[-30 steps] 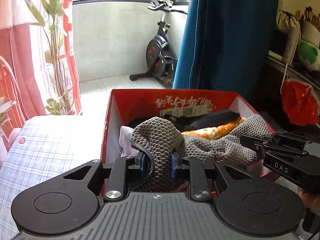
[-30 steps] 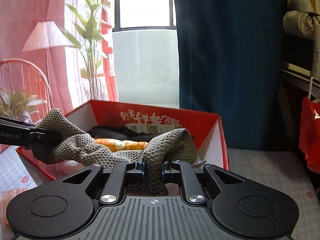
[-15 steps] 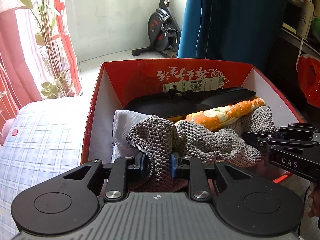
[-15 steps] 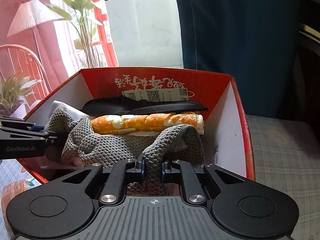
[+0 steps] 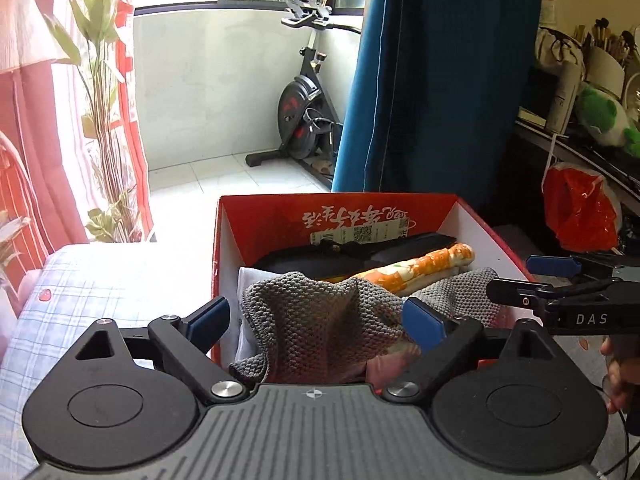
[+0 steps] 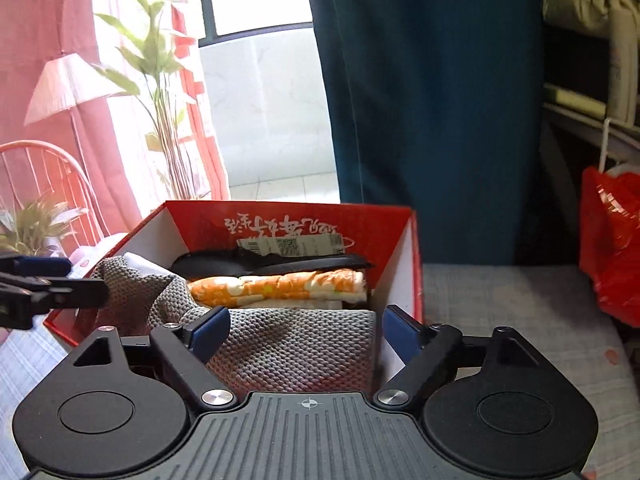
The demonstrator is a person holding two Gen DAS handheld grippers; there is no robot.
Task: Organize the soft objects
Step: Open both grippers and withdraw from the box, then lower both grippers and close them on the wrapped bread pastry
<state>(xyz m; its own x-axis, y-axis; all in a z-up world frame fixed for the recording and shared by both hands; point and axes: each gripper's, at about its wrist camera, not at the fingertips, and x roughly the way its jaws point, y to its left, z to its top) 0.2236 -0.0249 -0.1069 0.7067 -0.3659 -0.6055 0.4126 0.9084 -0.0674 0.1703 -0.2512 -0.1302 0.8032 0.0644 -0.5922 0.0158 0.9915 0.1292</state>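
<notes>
A grey knitted cloth (image 5: pixel 320 320) lies across the near end of a red cardboard box (image 5: pixel 280 212); it also shows in the right wrist view (image 6: pixel 288 344), inside the same box (image 6: pixel 416 248). My left gripper (image 5: pixel 316 318) is open, its blue pads on either side of the cloth's left end, not gripping it. My right gripper (image 6: pixel 306 330) is open over the cloth's right end. Behind the cloth lie an orange patterned roll (image 5: pixel 424 264) (image 6: pixel 280 286) and a black item (image 5: pixel 360 252) (image 6: pixel 264 264). White fabric (image 5: pixel 244 312) sits at the box's left wall.
The box stands on a checked bedcover (image 5: pixel 92 288) (image 6: pixel 500 312). A red plastic bag (image 5: pixel 580 208) (image 6: pixel 612 240) hangs at the right. A blue curtain (image 5: pixel 432 80), an exercise bike (image 5: pixel 304 112) and a tall plant (image 5: pixel 104 120) stand beyond the box.
Both grippers opened and let go of the grey cloth, which now rests in the box. Both grippers pulled back and tilted up a little.
</notes>
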